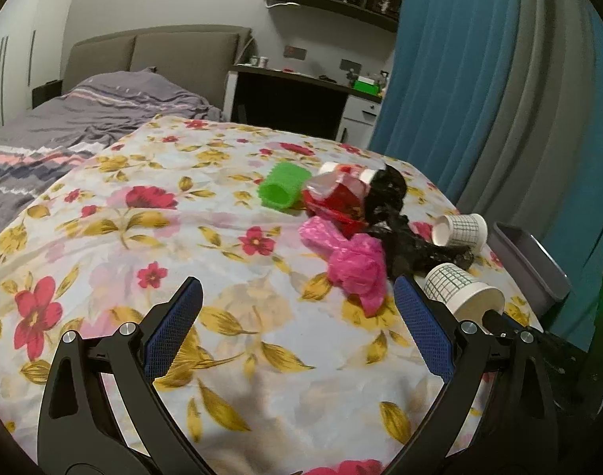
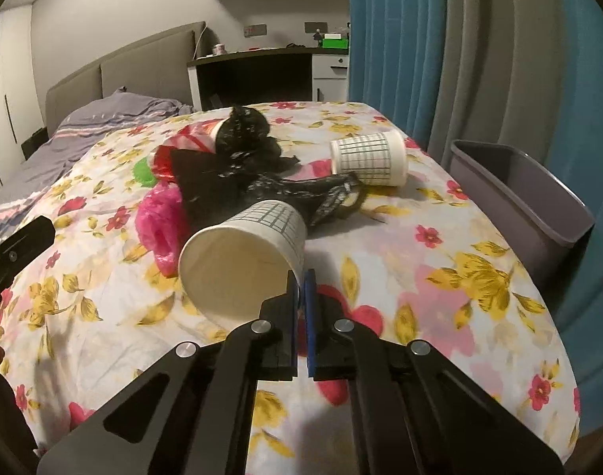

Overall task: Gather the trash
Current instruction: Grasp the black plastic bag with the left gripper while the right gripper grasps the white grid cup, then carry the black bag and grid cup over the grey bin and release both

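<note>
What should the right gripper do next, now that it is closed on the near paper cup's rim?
Probably lift the near paper cup clear of the floral cloth and carry it right toward the grey bin. The right gripper has the rim pinched between its pads, the cup lies on its side, and the bin stands open beside the table edge.

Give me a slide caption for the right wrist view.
Right gripper pinches the rim of a tipped paper cup on the floral sheet, grey bin waiting alongside.
</note>
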